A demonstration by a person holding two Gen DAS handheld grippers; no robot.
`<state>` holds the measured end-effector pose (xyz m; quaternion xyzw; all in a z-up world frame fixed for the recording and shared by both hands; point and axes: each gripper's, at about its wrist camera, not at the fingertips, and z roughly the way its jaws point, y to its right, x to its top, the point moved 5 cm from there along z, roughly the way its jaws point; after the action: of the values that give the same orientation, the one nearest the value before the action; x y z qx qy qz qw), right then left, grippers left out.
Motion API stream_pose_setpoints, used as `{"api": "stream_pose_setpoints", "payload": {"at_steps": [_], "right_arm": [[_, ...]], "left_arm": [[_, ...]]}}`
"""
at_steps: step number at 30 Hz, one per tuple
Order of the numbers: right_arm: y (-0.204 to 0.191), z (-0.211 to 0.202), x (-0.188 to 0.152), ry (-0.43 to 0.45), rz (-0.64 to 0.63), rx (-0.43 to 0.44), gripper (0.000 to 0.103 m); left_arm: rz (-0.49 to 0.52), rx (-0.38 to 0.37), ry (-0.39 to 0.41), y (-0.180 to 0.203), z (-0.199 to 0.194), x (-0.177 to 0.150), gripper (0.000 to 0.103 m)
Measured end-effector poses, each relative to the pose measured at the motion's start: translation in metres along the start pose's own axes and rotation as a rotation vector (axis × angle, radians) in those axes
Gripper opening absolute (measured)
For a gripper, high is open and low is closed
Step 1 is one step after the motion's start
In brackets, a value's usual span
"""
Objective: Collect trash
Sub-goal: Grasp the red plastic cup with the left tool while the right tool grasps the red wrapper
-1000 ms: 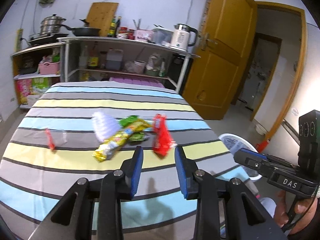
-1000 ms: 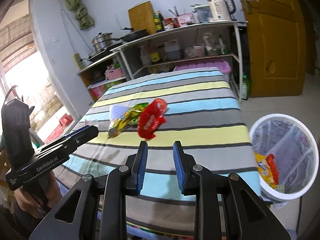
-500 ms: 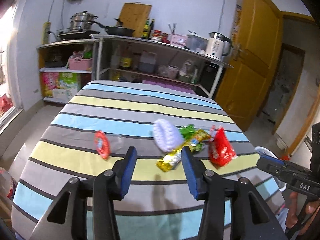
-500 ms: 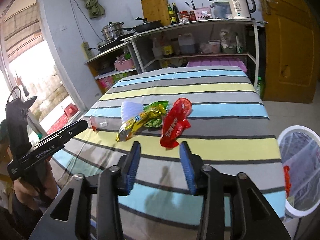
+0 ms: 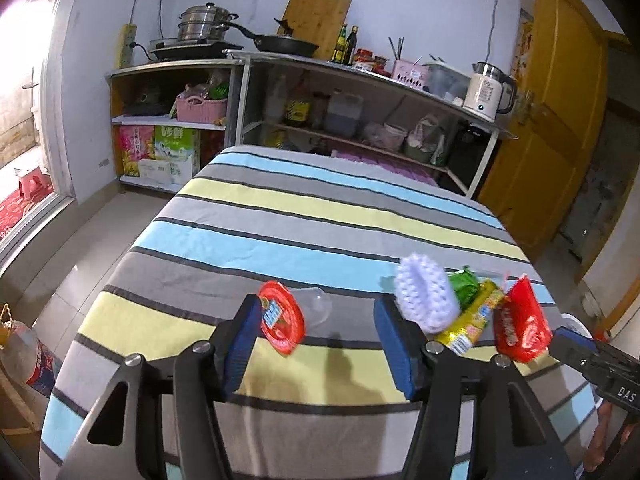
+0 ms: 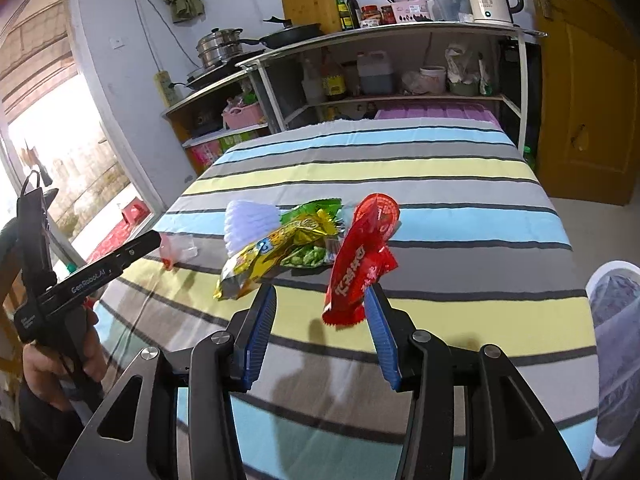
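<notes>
Five bits of trash on the striped table (image 5: 304, 216), all clumped near the front edge. One red wrapper (image 6: 362, 256), one yellow wrapper (image 6: 272, 258), one green pea bag (image 6: 316, 236) half buried under the yellow one, one white ruffled liner (image 6: 248, 224) and one clear cup (image 5: 316, 306) with a red peel-off lid (image 5: 280, 322) lying on its side, a bit apart to the left. One bin (image 6: 616, 320) down off the right edge.

The right gripper (image 6: 320, 320) has its jaws apart with nothing pinched — the red wrapper's bottom seam sits right by the right pad. The left gripper (image 5: 316, 344) is opening, nothing held; the cup is just ahead by its left pad.

Handling guess: everything here looks featherlight. The wrappers are crinkly, slick film, so I'd pinch a flat sealed end or they'll slide out. The cup is thin plastic and would probably buckle — take it across the rim, gently. The liner's just floppy.
</notes>
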<state>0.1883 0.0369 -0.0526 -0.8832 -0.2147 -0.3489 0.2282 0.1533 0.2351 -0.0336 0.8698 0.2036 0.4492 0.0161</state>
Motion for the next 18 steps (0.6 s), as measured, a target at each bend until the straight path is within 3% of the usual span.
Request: {"api": "stream_pose_setpoints", "payload": {"at_steps": [6,16,17,18], "right_arm": [[0.006,0.016,0.004,-0.022,0.008,-0.018,0.047],[0.01,0.031,0.006,-0.061,0.024,-0.037,0.047],[0.01,0.031,0.005,-0.061,0.021,-0.039,0.045],[0.009,0.031,0.005,-0.063,0.017,-0.038,0.036]], "left_arm": [[-0.032,0.035,-0.059,-0.009,0.021,0.0,0.061],[-0.058,0.033,-0.126,-0.012,0.037,-0.001,0.058],[-0.06,0.03,-0.128,-0.013,0.038,-0.002,0.052],[-0.063,0.03,-0.131,-0.013,0.038,-0.002,0.051]]}}
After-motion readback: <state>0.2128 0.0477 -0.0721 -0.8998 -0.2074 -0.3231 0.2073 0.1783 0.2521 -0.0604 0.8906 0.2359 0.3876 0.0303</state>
